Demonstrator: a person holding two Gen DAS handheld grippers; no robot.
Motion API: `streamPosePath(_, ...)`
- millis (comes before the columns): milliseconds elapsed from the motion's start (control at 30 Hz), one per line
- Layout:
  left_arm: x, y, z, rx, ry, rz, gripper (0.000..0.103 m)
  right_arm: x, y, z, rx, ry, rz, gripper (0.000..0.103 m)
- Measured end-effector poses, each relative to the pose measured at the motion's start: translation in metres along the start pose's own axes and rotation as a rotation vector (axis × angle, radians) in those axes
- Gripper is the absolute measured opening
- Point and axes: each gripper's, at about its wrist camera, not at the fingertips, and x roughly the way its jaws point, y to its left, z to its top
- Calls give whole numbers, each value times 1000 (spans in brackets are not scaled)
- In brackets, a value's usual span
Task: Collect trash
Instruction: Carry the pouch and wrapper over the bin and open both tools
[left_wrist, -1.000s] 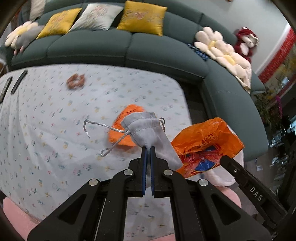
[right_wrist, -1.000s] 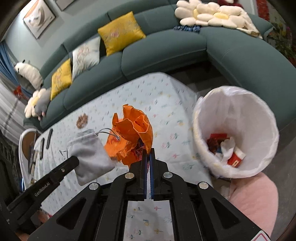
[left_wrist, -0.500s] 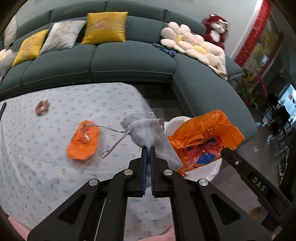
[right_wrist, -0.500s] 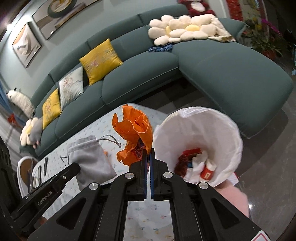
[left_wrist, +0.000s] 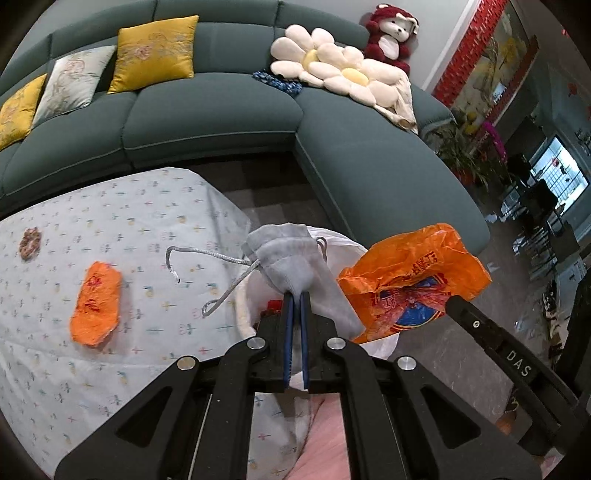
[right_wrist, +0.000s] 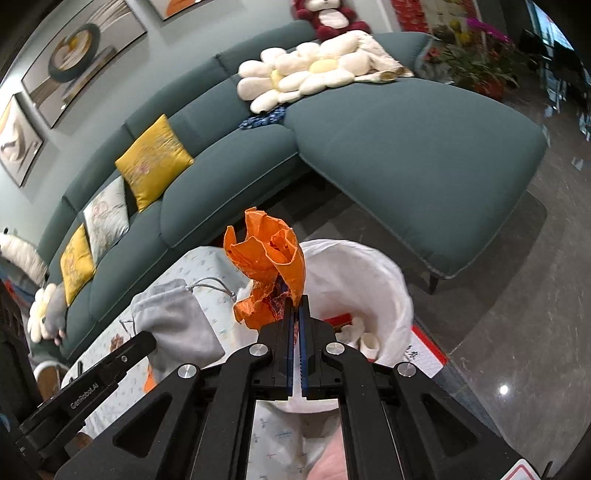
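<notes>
Progress: you have carried both loads off the floral-cloth counter (left_wrist: 110, 206) to above the white-lined trash bin (right_wrist: 369, 273). Left fingers (left_wrist: 294, 295) pinch the grey drawstring pouch (left_wrist: 291, 254); right fingers (right_wrist: 294, 301) pinch the crumpled orange plastic bag (right_wrist: 269, 258). One orange wrapper (left_wrist: 96, 303) remains behind. Readable: "DAS", "GenRobot.AI".

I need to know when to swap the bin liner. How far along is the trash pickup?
Done: some trash already lies in the lined bin. In hand: the left gripper is shut on a grey pouch and the right gripper on an orange bag, both held at the bin. Left: dropping them in, then the orange wrapper on the table.
</notes>
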Motion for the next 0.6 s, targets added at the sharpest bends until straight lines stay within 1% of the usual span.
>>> streamPosePath(67, 6, -6, 2, 5, 7, -8, 4, 1, -6, 2, 11, -1, -8, 2)
streamPosePath(167, 14, -10, 5, -8, 17, -21, 10, 4, -12, 5, 19, -3, -21, 2)
streamPosePath(200, 15, -11, 5, -12, 15, -23, 16, 5, -14, 6, 17, -4, -27, 2)
streamPosePath(233, 17, -11, 6, -15, 11, -18, 25, 6, -14, 7, 15, -5, -32, 2)
streamPosePath(300, 17, -10, 6, -20, 5, -5, 33, 8, -14, 9, 16, -4, -32, 2)
streamPosePath(467, 18, -2, 4, -31, 9, 21, 35, 14, -12, 10, 17, 5, -24, 3)
streamPosePath(533, 17, 2, 2, -34, 5, 32, 40, 17, -6, 9, 10, 12, -19, 3)
streamPosePath(600, 15, 4, 1, -37, 3, 41, 42, 19, -1, 8, 4, 18, -14, 4)
